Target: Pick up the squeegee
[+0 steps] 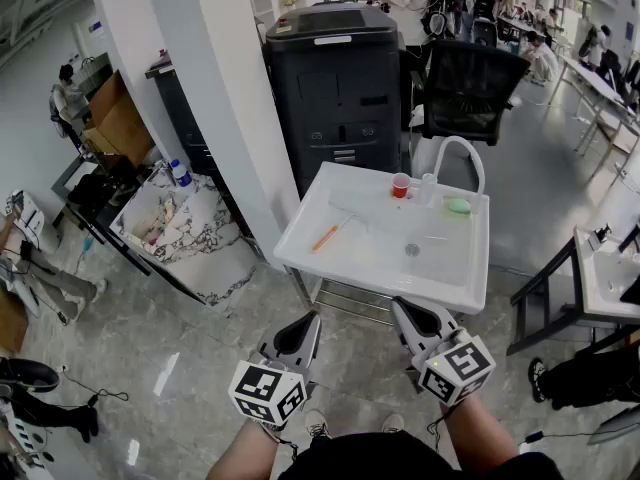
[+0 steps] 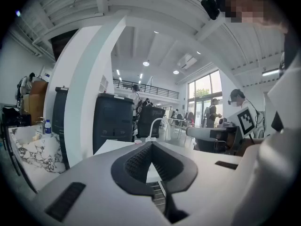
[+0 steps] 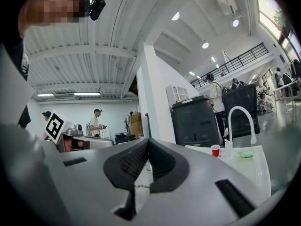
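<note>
Head view takes in a wide white pillar on the left with a black copier beside it, and a black office chair to the right of the copier. In front of those stands a white sink on a metal frame, over a grey marbled floor. I hold both tools low, short of the sink's near edge and well apart from anything in it. My left tool is clenched with nothing in it, and its own view shows the two dark pads meeting at the tip. My right tool is clenched and empty as well, its pads closed together. A curved white faucet rises at the sink's far right corner. The squeegee lies in the left part of the basin, its orange handle pointing toward the near left corner. A green sponge sits by the faucet, and a small red cup stands on the far rim just left of it.
</note>
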Tool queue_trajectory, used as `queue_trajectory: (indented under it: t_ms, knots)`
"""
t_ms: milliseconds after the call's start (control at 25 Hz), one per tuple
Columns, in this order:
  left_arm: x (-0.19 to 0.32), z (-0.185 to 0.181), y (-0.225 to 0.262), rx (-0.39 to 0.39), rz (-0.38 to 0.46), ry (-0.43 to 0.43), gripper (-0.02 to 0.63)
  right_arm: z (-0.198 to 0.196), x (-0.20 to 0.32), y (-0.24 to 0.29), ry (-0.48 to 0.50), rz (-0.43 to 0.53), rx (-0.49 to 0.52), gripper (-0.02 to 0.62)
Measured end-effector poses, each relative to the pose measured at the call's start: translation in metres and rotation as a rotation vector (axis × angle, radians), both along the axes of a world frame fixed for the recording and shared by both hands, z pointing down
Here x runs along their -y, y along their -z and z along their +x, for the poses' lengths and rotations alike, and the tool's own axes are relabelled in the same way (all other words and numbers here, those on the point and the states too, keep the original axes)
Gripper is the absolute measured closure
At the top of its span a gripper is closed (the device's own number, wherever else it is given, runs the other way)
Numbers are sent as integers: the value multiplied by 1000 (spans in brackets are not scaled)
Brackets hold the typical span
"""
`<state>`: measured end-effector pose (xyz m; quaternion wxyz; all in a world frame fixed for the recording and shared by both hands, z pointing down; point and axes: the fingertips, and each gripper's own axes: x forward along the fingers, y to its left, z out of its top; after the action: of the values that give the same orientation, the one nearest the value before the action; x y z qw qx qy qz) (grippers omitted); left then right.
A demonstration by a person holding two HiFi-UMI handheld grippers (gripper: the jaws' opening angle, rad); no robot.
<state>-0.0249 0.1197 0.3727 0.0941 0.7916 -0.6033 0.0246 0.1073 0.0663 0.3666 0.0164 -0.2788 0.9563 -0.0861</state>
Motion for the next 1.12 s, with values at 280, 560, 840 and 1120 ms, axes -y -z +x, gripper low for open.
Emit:
queue_trajectory:
  t_ms: [280,560,840,1120]
  knots:
    - [-2,-2,-2,-4,7,-3,591,-5,-3,-1,8,-1,-1,578]
    - [-8,-23,-5,-19,6,-11,591,-22,-9,-1,-2,-2,-28,578]
    - [-16,-63,-17,-36,-4,-35,591,-57,-17,-5,-32,1,-54,578]
    - [-21,-119,-24,-41,-21,-68,591,-106,-24,-10,-75,-14,-67,578]
